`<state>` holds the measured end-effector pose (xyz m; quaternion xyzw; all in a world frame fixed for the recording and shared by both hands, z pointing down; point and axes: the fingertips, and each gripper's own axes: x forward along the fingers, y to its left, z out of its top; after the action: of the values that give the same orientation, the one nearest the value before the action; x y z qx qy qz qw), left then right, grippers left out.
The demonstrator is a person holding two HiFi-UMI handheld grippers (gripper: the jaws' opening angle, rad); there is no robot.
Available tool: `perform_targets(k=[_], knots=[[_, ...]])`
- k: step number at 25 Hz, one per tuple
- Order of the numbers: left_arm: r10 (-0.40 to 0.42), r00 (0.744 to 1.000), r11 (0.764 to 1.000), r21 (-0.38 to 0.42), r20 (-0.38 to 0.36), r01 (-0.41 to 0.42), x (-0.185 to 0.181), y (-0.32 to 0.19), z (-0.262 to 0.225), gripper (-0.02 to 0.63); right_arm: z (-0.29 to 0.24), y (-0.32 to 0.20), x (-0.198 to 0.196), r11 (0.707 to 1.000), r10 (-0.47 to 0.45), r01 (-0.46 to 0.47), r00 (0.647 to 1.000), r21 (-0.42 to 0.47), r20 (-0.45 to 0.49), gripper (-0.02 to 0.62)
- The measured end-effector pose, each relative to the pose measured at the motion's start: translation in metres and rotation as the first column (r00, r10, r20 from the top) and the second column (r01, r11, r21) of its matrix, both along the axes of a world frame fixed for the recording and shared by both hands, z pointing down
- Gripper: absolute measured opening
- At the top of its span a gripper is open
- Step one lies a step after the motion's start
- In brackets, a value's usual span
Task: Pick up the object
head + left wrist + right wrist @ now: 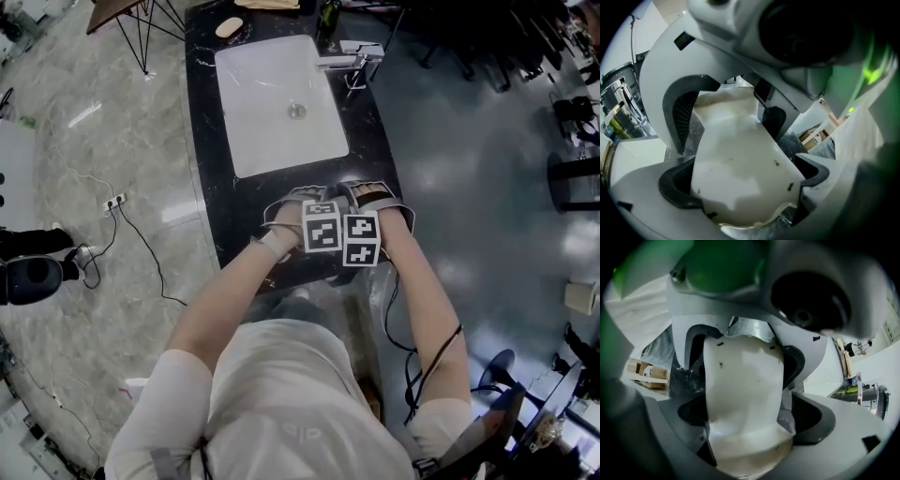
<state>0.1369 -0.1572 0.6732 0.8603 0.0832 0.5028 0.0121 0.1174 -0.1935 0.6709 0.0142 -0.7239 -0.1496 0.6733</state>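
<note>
Where the two grippers meet: over the near end of the black countertop [246,217], on the person's side of the sink; seen from the head view they sit just beside each other.
Left gripper [302,212] [743,185]: clenched on the white object [731,145]. In its own view both dark jaw pads press against the object's sides.
Right gripper [377,208] [750,417]: also clamped on the white object [740,380], which fills the gap from one jaw to the other.
Facing: each gripper view looks straight at the opposite gripper, whose jaws close on the far end of the same piece.
White object: pale and smooth with a few small dark specks and an uneven edge. I cannot tell what it is. It is held between the two grippers above the countertop; in the head view it is hidden under them.
Marker cubes: left cube [322,228] and right cube [361,240] side by side, apparently touching.
Sink [246,141]: white rectangular basin set into the countertop, beyond the grippers.
Faucet [352,58]: chrome, at the basin's far right corner.
Soap [229,26]: pale oval at the counter's far end.
Floor [112,131]: grey marble; a power strip [113,202] with a cable lies on it to the left.
</note>
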Motion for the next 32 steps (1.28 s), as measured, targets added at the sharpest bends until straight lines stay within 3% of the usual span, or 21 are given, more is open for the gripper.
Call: perform_targets(k=[5,12,20,27,32], knots=[[0.019,1.000,1.000,0.012,-0.003,-0.019,-0.001,0.006,-0.001,0.586,0.000,0.009,0.000,0.999,0.008,-0.008,1.000,0.033,-0.023,0.506],[-0.002,1.000,0.995,0.098,-0.029,0.005,-0.003,0.010,-0.002,0.586,-0.007,0.013,-0.002,0.990,-0.012,0.020,0.998,0.141,-0.059,0.503],[0.042,0.998,0.973,0.227,0.047,-0.051,-0.017,0.009,-0.012,0.586,-0.023,0.012,-0.013,0.960,0.042,-0.047,0.999,0.278,0.022,0.502],[0.027,0.999,0.922,0.385,0.039,-0.040,-0.030,-0.011,-0.056,0.586,-0.073,-0.006,-0.026,0.899,0.037,-0.038,0.999,0.437,0.011,0.502],[0.018,0.999,0.849,0.527,0.037,-0.035,-0.039,-0.028,-0.107,0.586,-0.131,-0.020,-0.034,0.818,0.035,-0.033,0.999,0.575,0.007,0.502]])
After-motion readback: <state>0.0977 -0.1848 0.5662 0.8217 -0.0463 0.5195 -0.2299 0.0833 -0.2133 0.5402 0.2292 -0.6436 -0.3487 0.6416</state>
